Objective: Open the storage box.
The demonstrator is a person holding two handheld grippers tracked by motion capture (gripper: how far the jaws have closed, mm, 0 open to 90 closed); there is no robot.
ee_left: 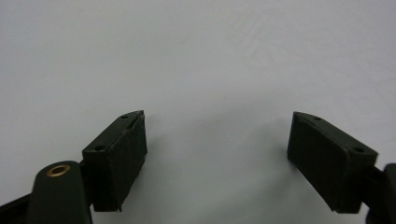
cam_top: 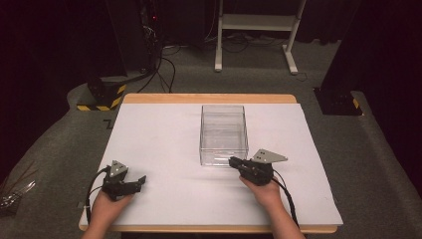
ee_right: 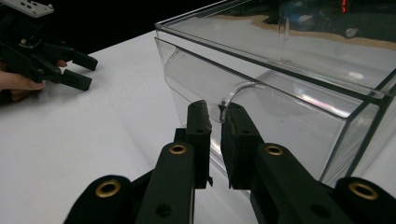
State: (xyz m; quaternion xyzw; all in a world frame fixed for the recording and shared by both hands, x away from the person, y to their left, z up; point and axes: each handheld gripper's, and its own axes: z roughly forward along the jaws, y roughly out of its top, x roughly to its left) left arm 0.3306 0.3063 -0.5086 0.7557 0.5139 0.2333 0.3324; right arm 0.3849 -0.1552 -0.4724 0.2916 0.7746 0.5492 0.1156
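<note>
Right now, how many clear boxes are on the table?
1. The clear box stands mid-table, slightly toward the far edge. The right claw is at its near wall, closed on the handle tab; the left claw is apart, near-left.

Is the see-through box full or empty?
Empty. Through the clear box's walls you see just the white table; the right gripper view shows nothing inside either.

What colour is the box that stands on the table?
The box has no colour: it is clear, see-through plastic. The right gripper view shows it best.
</note>
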